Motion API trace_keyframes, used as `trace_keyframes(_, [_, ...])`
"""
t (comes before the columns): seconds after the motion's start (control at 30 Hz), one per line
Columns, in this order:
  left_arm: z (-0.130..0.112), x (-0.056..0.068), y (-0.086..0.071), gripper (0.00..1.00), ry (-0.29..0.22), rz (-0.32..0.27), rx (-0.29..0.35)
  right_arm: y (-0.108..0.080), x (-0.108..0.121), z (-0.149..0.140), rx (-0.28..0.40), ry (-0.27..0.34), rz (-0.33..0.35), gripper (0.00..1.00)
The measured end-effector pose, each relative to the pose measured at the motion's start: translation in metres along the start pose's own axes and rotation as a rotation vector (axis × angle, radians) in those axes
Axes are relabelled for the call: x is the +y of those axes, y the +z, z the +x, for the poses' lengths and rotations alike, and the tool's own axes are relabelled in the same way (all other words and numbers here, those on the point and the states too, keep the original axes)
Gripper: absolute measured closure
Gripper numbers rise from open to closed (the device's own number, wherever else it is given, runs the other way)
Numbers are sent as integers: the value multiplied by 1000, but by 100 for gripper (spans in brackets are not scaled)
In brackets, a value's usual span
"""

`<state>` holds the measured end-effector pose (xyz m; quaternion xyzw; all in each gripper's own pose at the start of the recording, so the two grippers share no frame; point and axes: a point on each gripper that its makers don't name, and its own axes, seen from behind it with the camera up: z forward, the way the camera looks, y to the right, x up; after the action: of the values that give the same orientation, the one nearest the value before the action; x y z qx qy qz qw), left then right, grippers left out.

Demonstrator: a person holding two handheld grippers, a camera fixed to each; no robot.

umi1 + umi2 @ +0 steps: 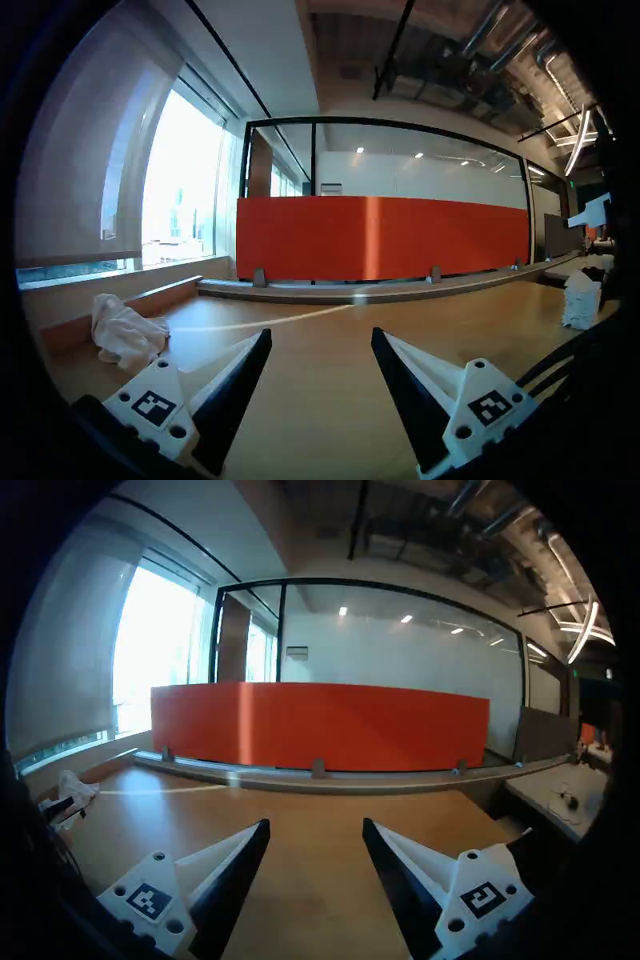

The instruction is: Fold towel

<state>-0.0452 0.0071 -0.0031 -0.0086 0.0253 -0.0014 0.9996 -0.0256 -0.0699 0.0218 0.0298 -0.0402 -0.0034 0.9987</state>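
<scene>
Item one: left gripper (321,333). Its fingers were spread wide with nothing between them, and it was poised above the wooden bench (336,376). The inner faces were black and the outer bodies white, each bearing a square marker.

Item two: right gripper (316,822). It was the same make, likewise released and empty, held over bare wood.

Item three: towel (124,332). It was white, unfolded, and crumpled in a loose heap. In the left gripper view it lay at the bench's left edge, against a raised wooden ledge (120,308) below the window (180,200), well apart from the left gripper.

Item four: stack of folded white cloths (582,302). It stood squared at the bench's right edge in the left gripper view.

Item five: orange partition (384,238). It ran along the bench's far edge, with a glass wall (416,164) behind it.

Item six: pale desk (552,788). It sat beyond the bench's right edge in the right gripper view, with a dark cable on it.

Item seven: small white shape (76,786). It sat at the bench's far left edge in the right gripper view and was too small to identify.
</scene>
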Motion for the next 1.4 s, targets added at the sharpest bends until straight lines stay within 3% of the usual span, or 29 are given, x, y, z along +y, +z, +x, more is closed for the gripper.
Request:
trace_keyframes(0.67, [-17, 0, 0, 8, 17, 4, -2, 1, 2, -18, -18, -13, 4, 11])
trace_keyframes(1.4, [-23, -5, 5, 8, 16, 17, -19, 4, 2, -14, -7, -15, 18, 10])
